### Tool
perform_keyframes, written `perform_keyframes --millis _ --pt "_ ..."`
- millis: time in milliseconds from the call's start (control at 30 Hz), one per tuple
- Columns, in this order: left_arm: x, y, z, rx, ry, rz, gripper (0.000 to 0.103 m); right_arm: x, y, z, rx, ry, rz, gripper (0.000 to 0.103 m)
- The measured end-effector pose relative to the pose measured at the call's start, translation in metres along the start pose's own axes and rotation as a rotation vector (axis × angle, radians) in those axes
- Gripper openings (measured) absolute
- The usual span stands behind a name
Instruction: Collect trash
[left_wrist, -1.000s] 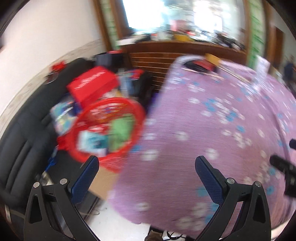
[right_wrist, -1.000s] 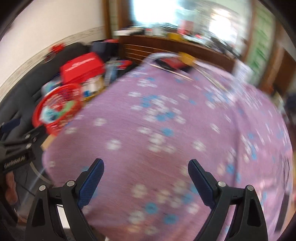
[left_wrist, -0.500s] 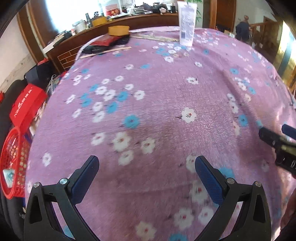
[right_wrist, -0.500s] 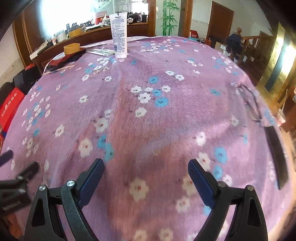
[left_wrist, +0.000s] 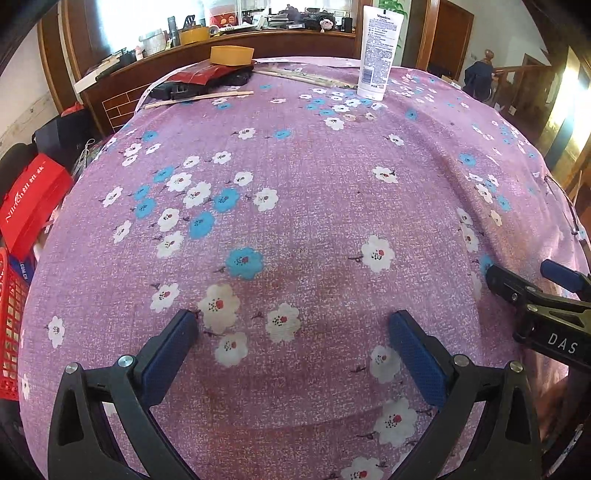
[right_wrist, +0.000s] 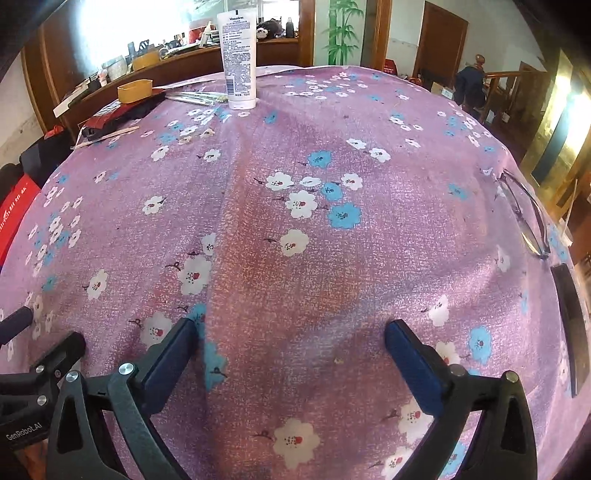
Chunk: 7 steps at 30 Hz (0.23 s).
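1. Left wrist view: your left gripper (left_wrist: 291, 332) hangs over the near part of the flowered purple tablecloth (left_wrist: 314, 192) with its jaws spread wide and nothing between them. Your right gripper (left_wrist: 532, 280) shows at the right edge of this view.

2. Same view, far edge of the table: what could count as trash lies there, well apart from both grippers. A wooden stick (left_wrist: 199, 99) lies flat with its long axis running left to right, the right end a little farther from you. A bundle of thin sticks (left_wrist: 306, 76) lies near it, slanting towards the upright white lotion tube (left_wrist: 378, 51). A dark red wrapper (left_wrist: 199, 76) sits under an orange tray (left_wrist: 232, 55). At the left edge, off the table, a red basket (left_wrist: 9, 332) holds some items; whether it serves as the bin, you cannot tell.

3. Right wrist view: your right gripper (right_wrist: 291, 336) is likewise spread wide and empty above bare cloth. A pair of glasses (right_wrist: 526, 214) and a dark flat object (right_wrist: 570, 325) lie at the right edge; neither looks like trash.

4. How far along: neither gripper carries anything and the middle of the cloth is bare. That fits both a table partly cleared and one where the far-edge sticks and wrapper await collecting; these views do not settle which.
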<state>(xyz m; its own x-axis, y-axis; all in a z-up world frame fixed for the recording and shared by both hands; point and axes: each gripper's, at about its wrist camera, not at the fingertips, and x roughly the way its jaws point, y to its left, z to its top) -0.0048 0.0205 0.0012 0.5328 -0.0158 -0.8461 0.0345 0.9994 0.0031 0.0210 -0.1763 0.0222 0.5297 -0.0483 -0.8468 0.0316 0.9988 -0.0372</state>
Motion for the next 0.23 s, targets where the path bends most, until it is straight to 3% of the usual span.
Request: perform_keyframes --millis 233 --pt "-0.0033 0.0015 -0.0014 -0.001 0.0 -0.002 0.103 -0.0002 -0.0008 -0.0006 0.0 0.001 -0.001 0.103"
